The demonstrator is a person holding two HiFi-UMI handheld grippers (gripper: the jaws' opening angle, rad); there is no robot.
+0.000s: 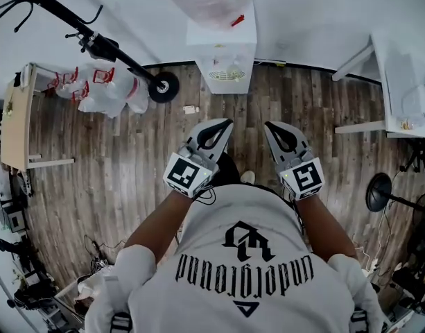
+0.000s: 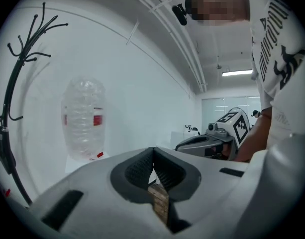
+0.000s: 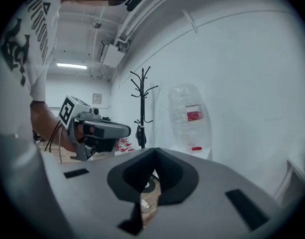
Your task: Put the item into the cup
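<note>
Wooden floor (image 1: 115,179) runs to the far water dispenser (image 1: 222,54); left hand-held gripper (image 1: 223,123) and right hand-held gripper (image 1: 269,125) point level, closed and empty, no cup or item in view.

- The wooden plank floor (image 1: 115,172) has dark, streaked boards that run up to a white wall.
- A white water dispenser (image 1: 226,57) stands on it against that wall.
- The coat stand's round black base (image 1: 163,87) sits just left of the dispenser.
- White bags with red print (image 1: 101,92) are heaped beside that base.
- A small white object (image 1: 191,109) lies alone on the boards, too small to tell what it is.
- A pale wooden table (image 1: 16,116) stands at the left edge and a white table (image 1: 399,68) at the right.
- A black round-footed stand (image 1: 378,191) is at the lower right — loose cables (image 1: 101,252) at the lower left.
</note>
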